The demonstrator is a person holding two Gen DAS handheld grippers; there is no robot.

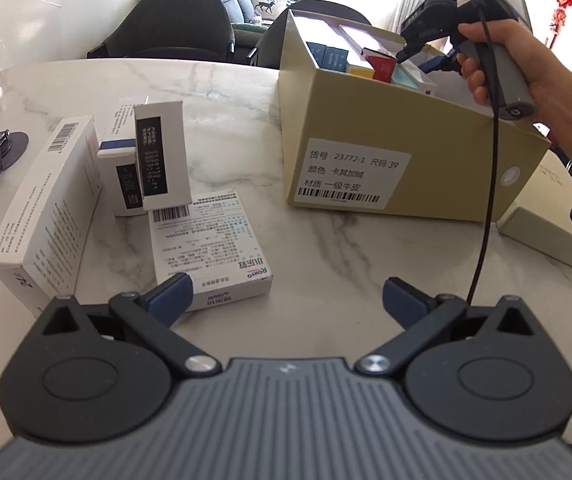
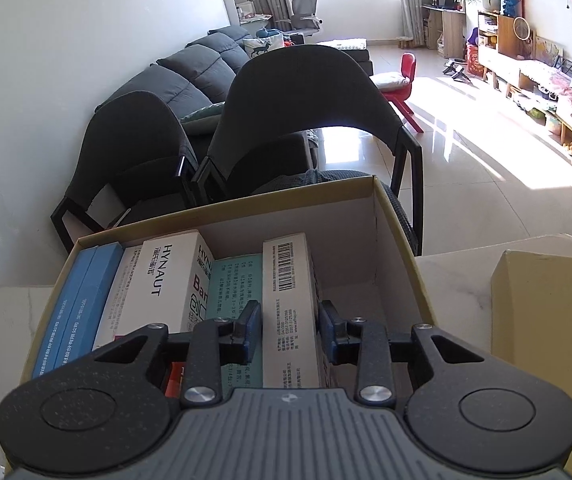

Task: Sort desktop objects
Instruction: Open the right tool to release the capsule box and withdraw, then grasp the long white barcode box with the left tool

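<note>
Medicine boxes are the things being sorted, and one narrow white box with a barcode [image 2: 290,312] stands on edge between the blue pads of the right gripper [image 2: 290,330] at the lower middle of the right wrist view; a thin gap shows at each pad [image 2: 252,330], so the jaws stand slightly apart and off the box rather than pressed on it. That box sits inside the tan shoebox [image 2: 402,240], to the right of a teal carton [image 2: 233,292], a white HYNAUT carton [image 2: 165,280] and two blue cartons [image 2: 81,300] packed toward the left wall. In the left wrist view, the left gripper [image 1: 286,300] fills the bottom of the frame with its jaws spread wide and nothing between them, above the marble table [image 1: 326,240]. Its left pad [image 1: 169,296] overlaps the near corner of a flat Rohto box [image 1: 209,240]. Behind that, left of centre, stand a large white box [image 1: 45,208] and two smaller upright white boxes [image 1: 161,156]. Farther back at upper right, the shoebox with its white label [image 1: 352,178] holds the cartons, and a person's hand [image 1: 526,68] holds the right gripper tipped down into it.
</note>
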